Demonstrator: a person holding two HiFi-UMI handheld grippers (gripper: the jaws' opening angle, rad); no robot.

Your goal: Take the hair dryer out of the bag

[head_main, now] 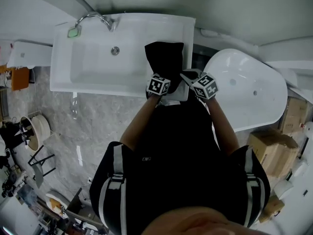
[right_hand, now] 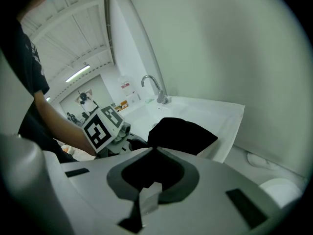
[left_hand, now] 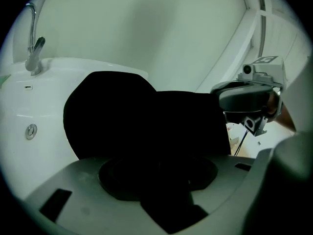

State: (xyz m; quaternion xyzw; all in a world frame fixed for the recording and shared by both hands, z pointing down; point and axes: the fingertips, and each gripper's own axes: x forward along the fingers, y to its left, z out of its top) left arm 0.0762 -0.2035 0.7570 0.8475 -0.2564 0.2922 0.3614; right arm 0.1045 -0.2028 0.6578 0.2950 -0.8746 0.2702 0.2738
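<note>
Over on the left sat the sink (head_main: pixel 68 80), and there was my left claw (left_hand: pixel 157 166) at its right end, jaws spread wide, nothing pinched, only the dark of the bag (head_main: pixel 165 58) in front of them! The bag lay slumped over the sink's right-hand rim, black, soft and limp. No hair dryer showed in any of the 3 views, so I judged it was inside that cloth. I expected a hard, smooth plastic body, top-heavy, with a cord that could snag on the fabric. The handle seemed the place to take it, not the slick barrel. My right claw (right_hand: pixel 154 152) was closed tight, apparently nipping the bag's near edge. Beyond it sat 1 white bathtub (head_main: pixel 254 94).
</note>
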